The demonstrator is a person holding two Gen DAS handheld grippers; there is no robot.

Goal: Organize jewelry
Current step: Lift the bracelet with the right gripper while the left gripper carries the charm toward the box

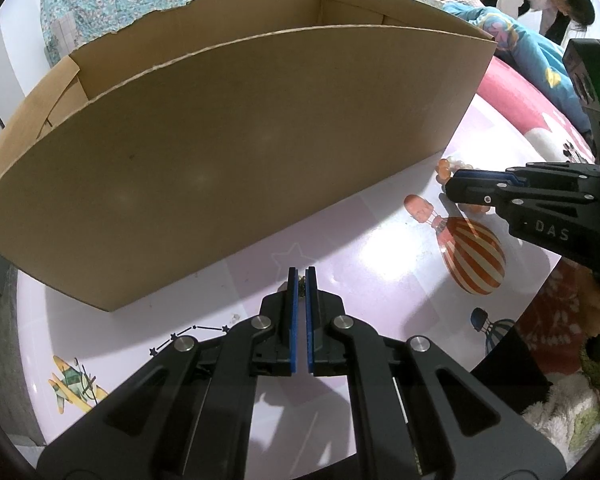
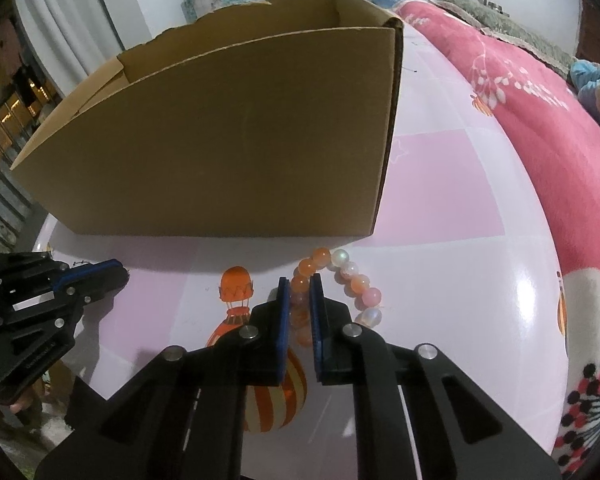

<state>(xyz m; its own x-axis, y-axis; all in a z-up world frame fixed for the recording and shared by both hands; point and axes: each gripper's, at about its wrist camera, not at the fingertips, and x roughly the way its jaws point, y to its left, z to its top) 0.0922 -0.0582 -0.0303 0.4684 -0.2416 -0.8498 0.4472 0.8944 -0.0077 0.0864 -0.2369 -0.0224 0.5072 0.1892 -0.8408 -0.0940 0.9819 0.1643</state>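
Pinching bead bracelet (image 2: 342, 280) in right hand-held gripper (image 2: 300, 284), left hand-held gripper (image 1: 301, 276) clenched, cardboard box (image 2: 228, 140) just behind.

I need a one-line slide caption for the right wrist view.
Right tool shut on orange and white bead bracelet beside open brown cardboard box on pink table.

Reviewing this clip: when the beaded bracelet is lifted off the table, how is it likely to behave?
Probably floppy: the beaded bracelet is a loop of separate round beads, so the free side should sag below the right hand-held gripper, whose pads close on one side of it. The glossy beads look smooth, so they may slip or rotate. If dropped on the shiny table, it would likely slide.
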